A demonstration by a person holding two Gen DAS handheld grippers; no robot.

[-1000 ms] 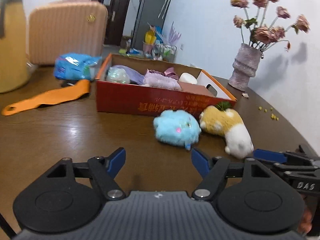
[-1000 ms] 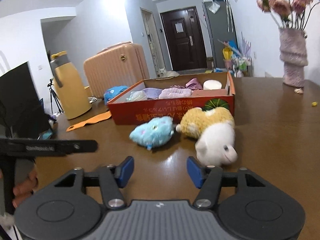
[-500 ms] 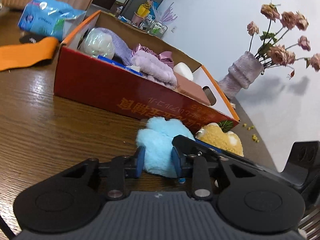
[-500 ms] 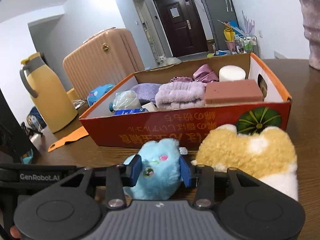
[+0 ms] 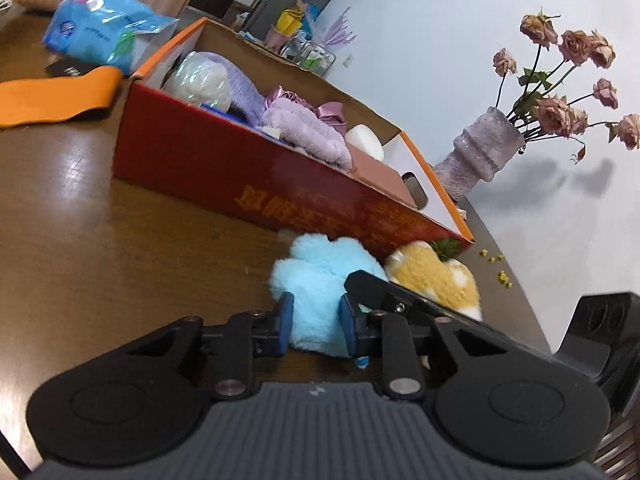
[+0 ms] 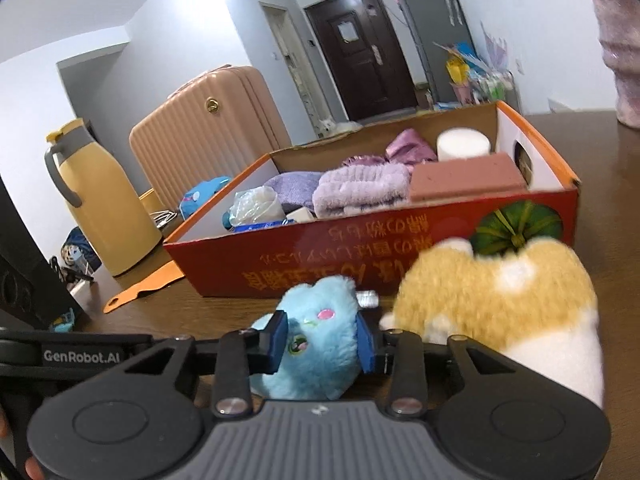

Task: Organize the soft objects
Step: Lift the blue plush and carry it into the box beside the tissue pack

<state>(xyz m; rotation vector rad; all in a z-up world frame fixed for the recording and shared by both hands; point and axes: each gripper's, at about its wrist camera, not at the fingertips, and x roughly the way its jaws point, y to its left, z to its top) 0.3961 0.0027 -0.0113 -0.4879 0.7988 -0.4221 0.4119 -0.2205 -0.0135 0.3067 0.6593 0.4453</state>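
While both my left gripper point(image 5: 313, 322) and right gripper point(image 6: 322, 340) have just squeezed shut on the blue plush toy point(image 5: 320, 276) in front of the red box point(image 5: 256, 176) — two pulls could tear it — or drop it.

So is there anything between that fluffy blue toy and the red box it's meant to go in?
Nothing visible on the table, only the box's own front wall to lift over. Both the left gripper and the right gripper, their jaws just closing, pinch the blue plush. The yellow plush lies alongside.
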